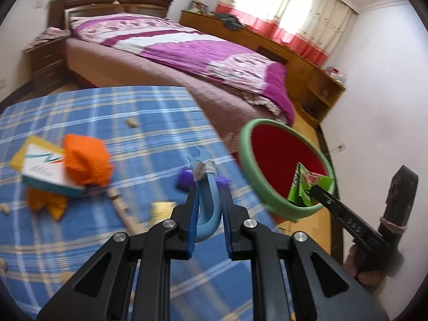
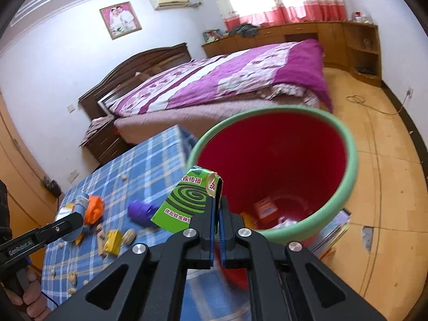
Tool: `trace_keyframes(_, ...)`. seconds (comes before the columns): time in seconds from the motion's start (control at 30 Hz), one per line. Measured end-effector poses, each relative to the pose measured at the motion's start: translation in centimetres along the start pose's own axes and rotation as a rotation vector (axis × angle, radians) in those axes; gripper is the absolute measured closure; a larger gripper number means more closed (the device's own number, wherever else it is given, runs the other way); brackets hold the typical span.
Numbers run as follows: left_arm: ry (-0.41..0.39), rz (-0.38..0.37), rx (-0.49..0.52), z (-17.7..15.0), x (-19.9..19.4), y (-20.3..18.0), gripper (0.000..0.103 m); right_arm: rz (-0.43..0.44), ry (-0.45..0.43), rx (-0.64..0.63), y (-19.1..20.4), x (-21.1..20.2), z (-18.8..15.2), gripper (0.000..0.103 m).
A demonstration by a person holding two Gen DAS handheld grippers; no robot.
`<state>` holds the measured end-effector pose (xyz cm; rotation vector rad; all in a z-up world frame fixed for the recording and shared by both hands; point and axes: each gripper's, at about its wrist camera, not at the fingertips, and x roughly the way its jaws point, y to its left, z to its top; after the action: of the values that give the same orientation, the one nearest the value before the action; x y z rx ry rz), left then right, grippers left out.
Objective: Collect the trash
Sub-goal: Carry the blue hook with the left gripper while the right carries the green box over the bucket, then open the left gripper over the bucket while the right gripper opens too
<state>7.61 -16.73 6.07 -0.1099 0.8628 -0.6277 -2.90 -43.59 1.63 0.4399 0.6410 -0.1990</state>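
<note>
Right gripper (image 2: pixel 217 208) clenched on torn green box (image 2: pixel 184 203) over red bin (image 2: pixel 345 187); left gripper (image 1: pixel 210 203) grasping curved blue strip (image 1: pixel 208 187).

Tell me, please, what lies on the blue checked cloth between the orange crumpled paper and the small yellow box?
In the right wrist view, pale wooden pieces lie between the orange crumpled paper and the small yellow box on the blue checked cloth.

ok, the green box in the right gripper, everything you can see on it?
Green box: flattened thin card with a dark green spiral, white and red Chinese print, and a torn, crumpled top edge. It stands roughly upright, tilted left, pinched by one edge in the shut right gripper. It hangs just in front of the bin rim, by the table edge. Nothing else touches it.
</note>
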Motion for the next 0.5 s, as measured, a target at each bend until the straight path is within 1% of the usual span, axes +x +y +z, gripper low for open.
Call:
trace_keyframes(0.2, 0.023, -0.041, 0.068, 1.6, 2.7, -4.1, 0.087, -0.067, -0.042, 0.001, -2.7, -0.7, 1.8, 0.099)
trace_keyframes(0.4, 0.086, -0.095, 0.093, 2.7, 6.9, -7.5, 0.087, -0.112, -0.025, 0.011, -5.1, 0.3, 2.8, 0.098)
trace_keyframes(0.5, 0.102, -0.110, 0.113, 2.9, 8.6, -8.9, 0.087, -0.127, -0.010, 0.019, -6.2, 1.0, 3.0, 0.097)
